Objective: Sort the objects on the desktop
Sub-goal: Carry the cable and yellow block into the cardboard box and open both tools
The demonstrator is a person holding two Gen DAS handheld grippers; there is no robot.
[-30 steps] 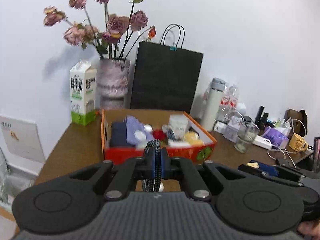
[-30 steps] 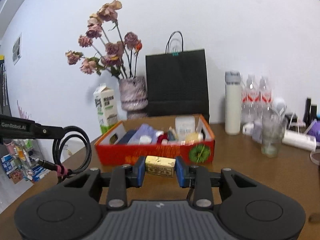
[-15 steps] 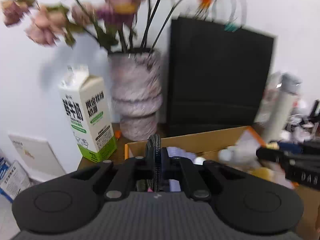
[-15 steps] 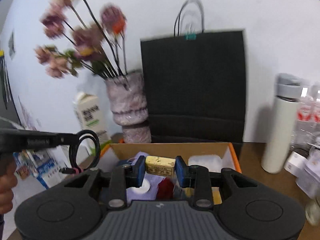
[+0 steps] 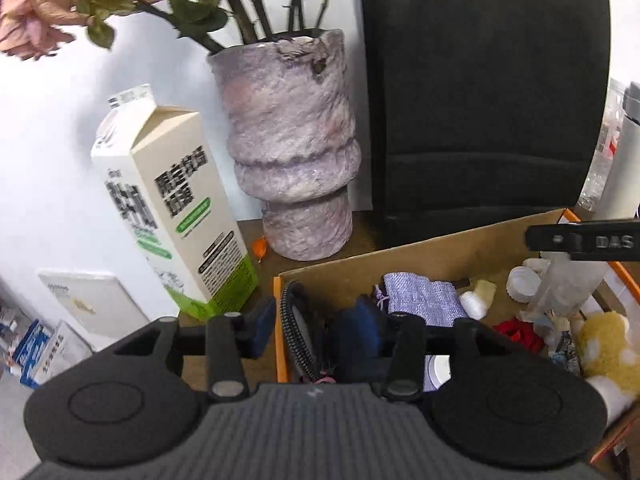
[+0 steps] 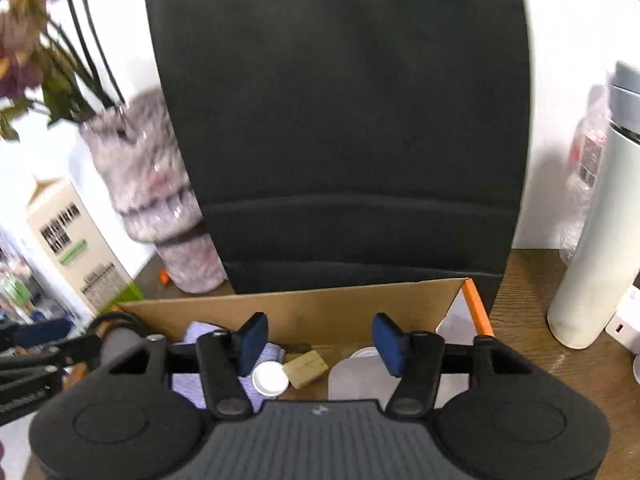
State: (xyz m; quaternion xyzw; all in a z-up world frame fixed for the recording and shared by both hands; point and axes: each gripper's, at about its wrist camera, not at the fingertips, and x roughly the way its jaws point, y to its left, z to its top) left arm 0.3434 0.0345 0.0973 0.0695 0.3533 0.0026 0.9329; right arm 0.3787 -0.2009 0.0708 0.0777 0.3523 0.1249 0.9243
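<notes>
over one box (image 6: pixel 304 308), two grippers' jaws opening: one cable (image 5: pixel 290 328), one block (image 6: pixel 306 369).

Both wrist cameras look forward and down along their fingers, close over the box (image 5: pixel 420 250) at the table's far edge. The left view sits over its left end, the right view (image 6: pixel 320 300) farther right. Both share the vase (image 5: pixel 288 140), carton (image 6: pixel 72 240) and black bag (image 6: pixel 340 120).
</notes>
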